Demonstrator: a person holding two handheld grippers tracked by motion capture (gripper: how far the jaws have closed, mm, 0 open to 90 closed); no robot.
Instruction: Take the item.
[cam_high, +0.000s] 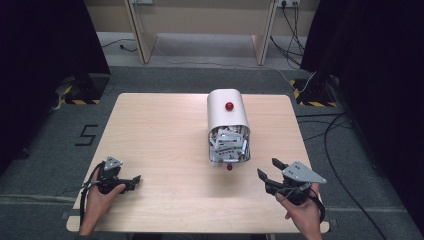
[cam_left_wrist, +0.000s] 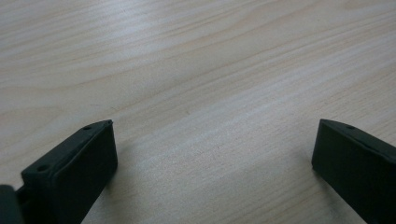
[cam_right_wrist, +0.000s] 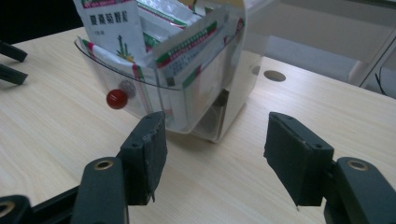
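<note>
A white round-topped box (cam_high: 227, 112) with a red knob (cam_high: 229, 106) on top stands at the middle right of the wooden table (cam_high: 160, 130). Its clear drawer (cam_high: 229, 150) is pulled out toward me, full of several white sachets (cam_right_wrist: 112, 23) with red and green print. The drawer's front carries a second red knob (cam_right_wrist: 116, 99). My right gripper (cam_high: 267, 168) is open at the near right, a short way in front of the drawer, its jaws (cam_right_wrist: 215, 116) empty and wide apart. My left gripper (cam_high: 134, 180) is open low over bare wood (cam_left_wrist: 215, 123) at the near left.
The other gripper's black jaws (cam_right_wrist: 9, 60) show far off at the left edge of the right gripper view. A round hole (cam_right_wrist: 274, 75) sits in the tabletop behind the box. Cables (cam_high: 330, 130) lie on the floor to the right, and a wooden frame (cam_high: 142, 35) stands beyond the table.
</note>
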